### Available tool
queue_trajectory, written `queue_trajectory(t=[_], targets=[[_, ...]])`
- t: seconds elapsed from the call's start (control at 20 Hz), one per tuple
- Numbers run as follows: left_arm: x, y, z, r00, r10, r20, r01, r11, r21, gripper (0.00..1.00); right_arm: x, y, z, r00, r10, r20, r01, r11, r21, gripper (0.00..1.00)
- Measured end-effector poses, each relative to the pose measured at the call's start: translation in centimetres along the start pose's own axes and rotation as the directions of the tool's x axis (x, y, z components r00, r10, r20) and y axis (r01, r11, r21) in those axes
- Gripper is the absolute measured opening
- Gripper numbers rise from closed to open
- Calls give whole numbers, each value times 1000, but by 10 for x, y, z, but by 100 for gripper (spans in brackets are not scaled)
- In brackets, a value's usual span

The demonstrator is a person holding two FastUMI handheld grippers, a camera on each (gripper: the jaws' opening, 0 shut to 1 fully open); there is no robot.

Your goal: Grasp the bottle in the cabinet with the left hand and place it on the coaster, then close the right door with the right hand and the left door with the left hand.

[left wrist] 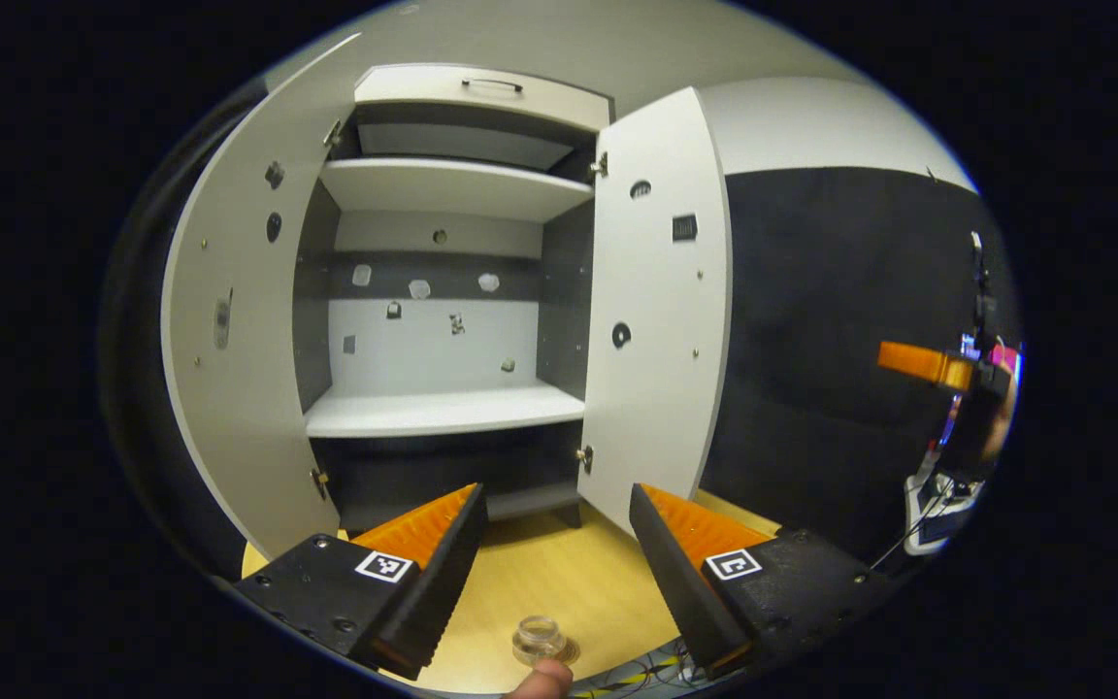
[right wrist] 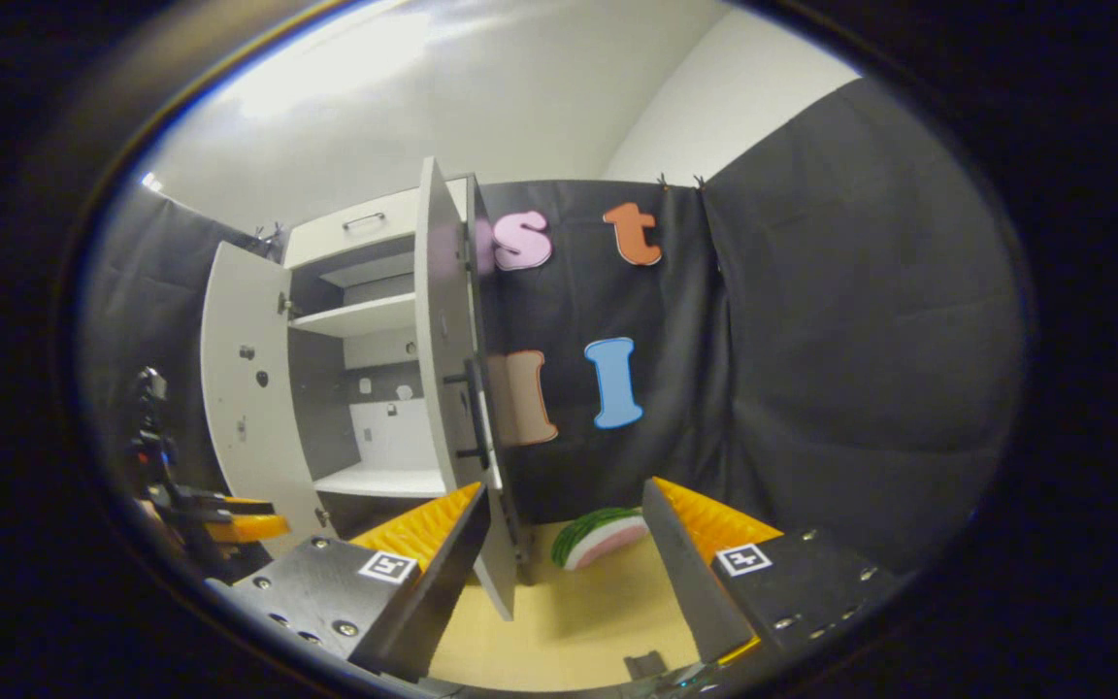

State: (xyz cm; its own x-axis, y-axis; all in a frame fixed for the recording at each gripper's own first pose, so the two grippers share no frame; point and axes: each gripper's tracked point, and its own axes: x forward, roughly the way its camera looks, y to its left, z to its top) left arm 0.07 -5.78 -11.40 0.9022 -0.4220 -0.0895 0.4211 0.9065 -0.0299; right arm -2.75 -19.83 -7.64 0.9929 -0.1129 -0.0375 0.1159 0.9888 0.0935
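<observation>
- Left claw (left wrist: 557, 544) hangs with its ridged fingers apart, holding nothing, before the cabinet (left wrist: 443, 291).
- Right claw (right wrist: 564, 544) is likewise spread and empty, beside the right door (right wrist: 452, 388).
- Clear round bottle (left wrist: 539, 639) stands on the smooth yellow wooden tabletop (left wrist: 540, 573), under the left claw; both flat white doors are open.

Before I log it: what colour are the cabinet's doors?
White, seen best in the left gripper view: left door and right door of the cabinet.
</observation>
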Motion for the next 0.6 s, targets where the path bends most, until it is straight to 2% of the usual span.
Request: queue_trajectory(t=[0.15,0.2,0.25,0.3,0.45,0.6], targets=[[-5,12,47,999,18,35,-18,1000,5,94,40,-17,23,999,-47,-14,46,997,-65,96],[-6,20,60,998,34,46,-34,999,20,94,54,-22,34,998,-64,-3,64,995,-81,92],[-7,28,71,997,48,55,-50,998,31,94,69,-31,44,996,-84,4,84,993,-83,92],[-10,35,80,996,61,65,-63,998,30,94,84,-37,50,995,-101,6,101,993,-66,96],[-19,49,98,992,73,101,-75,997,10,92,131,-55,63,990,-144,-8,144,989,27,96],[-24,65,102,990,91,112,-96,995,42,94,169,-54,68,988,-150,-22,150,989,-7,96]])
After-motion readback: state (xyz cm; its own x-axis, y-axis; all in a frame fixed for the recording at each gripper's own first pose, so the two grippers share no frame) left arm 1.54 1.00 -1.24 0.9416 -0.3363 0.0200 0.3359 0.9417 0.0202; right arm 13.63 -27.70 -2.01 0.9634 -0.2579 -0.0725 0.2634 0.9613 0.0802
